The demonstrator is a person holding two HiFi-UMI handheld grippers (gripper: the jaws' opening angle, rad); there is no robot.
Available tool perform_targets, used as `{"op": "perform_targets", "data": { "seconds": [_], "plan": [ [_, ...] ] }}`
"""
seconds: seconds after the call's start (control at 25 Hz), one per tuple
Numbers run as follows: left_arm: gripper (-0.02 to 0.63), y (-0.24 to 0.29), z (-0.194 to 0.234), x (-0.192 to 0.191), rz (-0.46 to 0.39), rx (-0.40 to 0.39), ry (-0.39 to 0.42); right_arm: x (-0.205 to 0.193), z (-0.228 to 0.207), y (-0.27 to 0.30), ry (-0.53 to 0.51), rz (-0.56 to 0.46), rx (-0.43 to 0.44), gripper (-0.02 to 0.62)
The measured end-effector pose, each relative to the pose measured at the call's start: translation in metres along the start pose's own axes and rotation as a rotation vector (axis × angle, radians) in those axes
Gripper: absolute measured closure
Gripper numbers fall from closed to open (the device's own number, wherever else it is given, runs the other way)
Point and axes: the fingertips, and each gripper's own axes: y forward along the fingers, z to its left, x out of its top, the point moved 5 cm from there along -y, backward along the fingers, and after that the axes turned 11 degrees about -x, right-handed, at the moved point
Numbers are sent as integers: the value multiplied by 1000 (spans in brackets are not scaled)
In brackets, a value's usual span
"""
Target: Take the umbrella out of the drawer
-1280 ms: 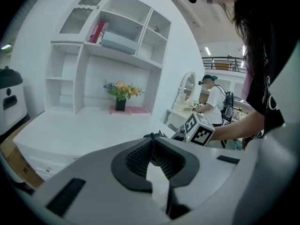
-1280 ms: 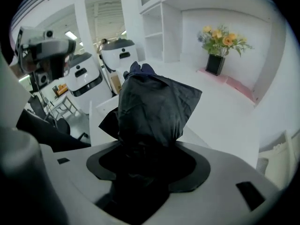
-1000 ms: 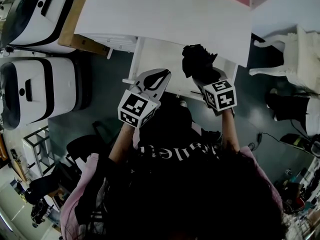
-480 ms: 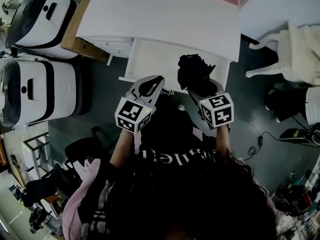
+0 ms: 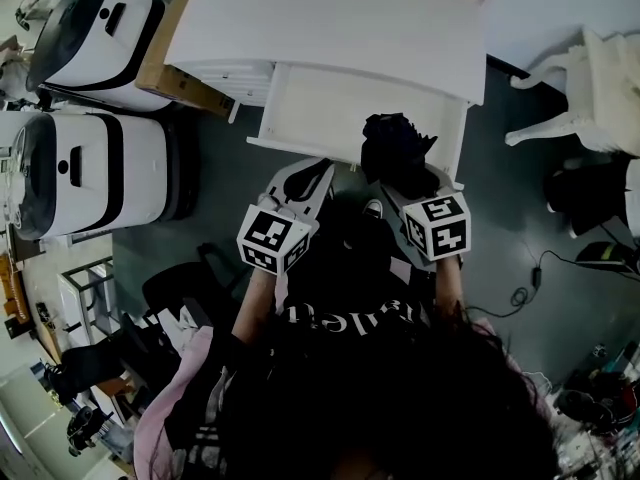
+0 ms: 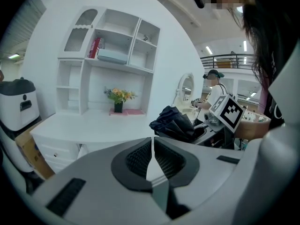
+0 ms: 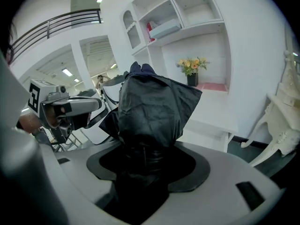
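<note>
My right gripper (image 5: pixel 404 180) is clamped on the black folded fabric umbrella (image 5: pixel 394 146), its jaws closed round the bunched lower end. The umbrella's long axis runs straight out along those jaws, so the loose crumpled canopy (image 7: pixel 151 104) stands directly ahead of the gripper (image 7: pixel 143 161), hiding the pads. Beyond and below that canopy lies the open white wooden drawer (image 5: pixel 300 149). The umbrella hangs over the drawer's corner nearest my right gripper, and I judge it lifted clear of the inside. What remains, I judge, is to draw it back toward me, away from the drawer front.

My left gripper (image 5: pixel 313 175) is level with the right, just beside it and apart from the umbrella, at the drawer's front edge. Its jaws (image 6: pixel 152 143) are pressed nearly together with nothing between them. The right is plainly the working hand; both forearms reach forward, side by side.
</note>
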Motion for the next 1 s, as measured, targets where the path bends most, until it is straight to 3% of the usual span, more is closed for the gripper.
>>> {"op": "perform_targets", "data": {
  "seconds": [0.24, 0.48, 1.0],
  "plan": [
    [581, -13, -7, 0, -19, 15, -9, 2, 10, -7, 19, -7, 20, 318],
    [581, -45, -13, -8, -41, 4, 3, 3, 46, -16, 42, -32, 38, 318],
    [581, -185, -33, -43, -110, 2, 37, -22, 177, -49, 120, -92, 50, 318]
  ]
}}
